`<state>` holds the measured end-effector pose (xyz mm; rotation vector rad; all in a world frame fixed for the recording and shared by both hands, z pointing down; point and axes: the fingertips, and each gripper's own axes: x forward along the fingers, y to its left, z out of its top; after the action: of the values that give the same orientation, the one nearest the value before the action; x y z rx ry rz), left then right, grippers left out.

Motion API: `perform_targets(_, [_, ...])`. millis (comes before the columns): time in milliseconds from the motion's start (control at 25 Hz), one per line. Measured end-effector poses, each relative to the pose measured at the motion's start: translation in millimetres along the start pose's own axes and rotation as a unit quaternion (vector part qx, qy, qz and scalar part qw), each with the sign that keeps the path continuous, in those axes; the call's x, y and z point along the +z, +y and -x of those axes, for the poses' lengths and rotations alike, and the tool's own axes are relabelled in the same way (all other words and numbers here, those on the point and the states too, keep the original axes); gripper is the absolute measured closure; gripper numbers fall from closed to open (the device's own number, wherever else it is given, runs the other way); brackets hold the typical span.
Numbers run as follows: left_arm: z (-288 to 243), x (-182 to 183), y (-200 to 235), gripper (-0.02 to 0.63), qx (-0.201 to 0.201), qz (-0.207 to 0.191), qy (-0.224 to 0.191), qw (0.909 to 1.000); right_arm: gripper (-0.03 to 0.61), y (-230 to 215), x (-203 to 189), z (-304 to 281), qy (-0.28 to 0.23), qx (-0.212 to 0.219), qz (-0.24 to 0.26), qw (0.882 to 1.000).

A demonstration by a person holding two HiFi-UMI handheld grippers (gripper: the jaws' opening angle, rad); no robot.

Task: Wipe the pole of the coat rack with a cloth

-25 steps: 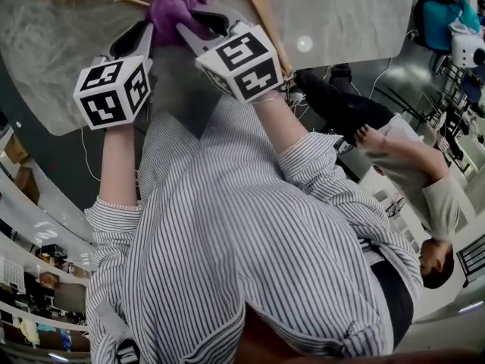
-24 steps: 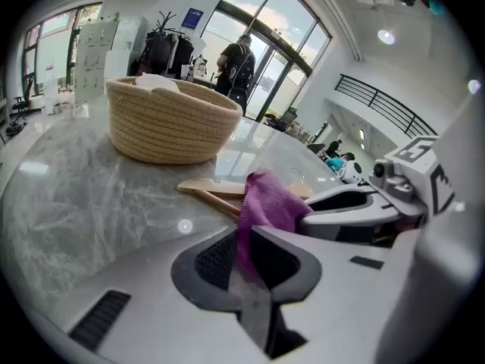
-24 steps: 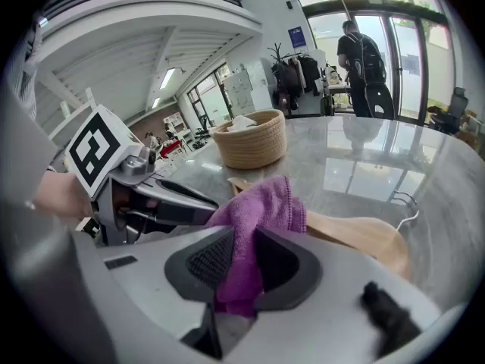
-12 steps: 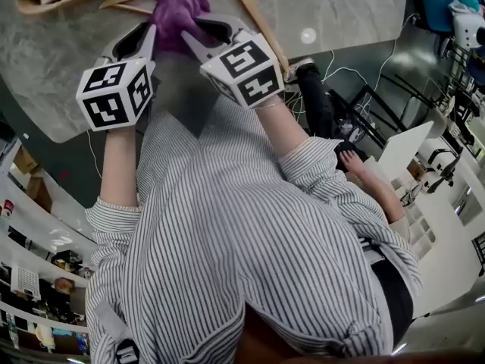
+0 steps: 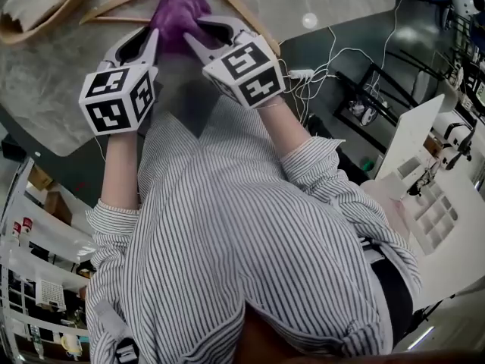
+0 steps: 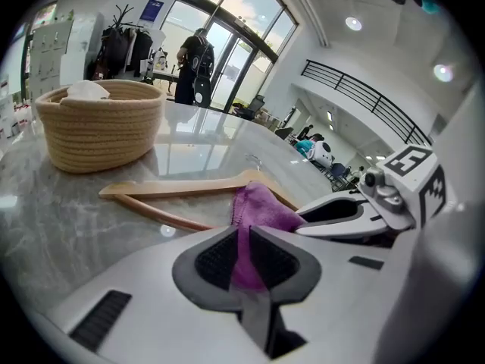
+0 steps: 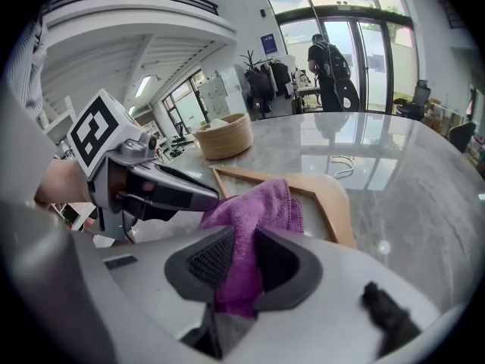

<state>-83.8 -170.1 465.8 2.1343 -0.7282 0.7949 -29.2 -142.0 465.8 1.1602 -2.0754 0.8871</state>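
Two grippers are clamped on one purple cloth [image 5: 180, 12], and the double hold seems meant to gather and bunch it into a pad fit for wiping. The left gripper [image 6: 244, 243] is shut on a thin fold, which is pinched between its dark ribbed pads. The right gripper [image 7: 241, 252] is shut on a thicker wad of the same cloth, with a tail left hanging below its jaws. The cloth is held just above a wooden hanger [image 6: 174, 192], and part of it is draped on the hanger's near arm. The task's cloth is thus in hand, but no wiping is begun.

The cloth is seen to be soft, napped terry or microfibre with a stitched hem, and it crumples freely under the pads. The hanger is made of smooth pale wood in a flat triangle with a small wire hook. It is laid on a polished grey marble-patterned table [image 5: 61, 82] in which ceiling lights are mirrored. A round basket [image 6: 98, 131] of coiled rope is set well apart from the hanger, with something white inside.

A coat rack [image 6: 121, 42] hung with dark garments is glimpsed far behind the table. It is too small to say whether its pole is the one to be wiped.
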Motion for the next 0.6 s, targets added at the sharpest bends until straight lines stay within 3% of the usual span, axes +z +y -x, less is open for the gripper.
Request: perform_targets(600, [-22,-15,-60,0.577,-0.024,-0.040,0.014,0.9988,0.489,-27,-38,37,-0.013,-0.010,-0.026,1.000])
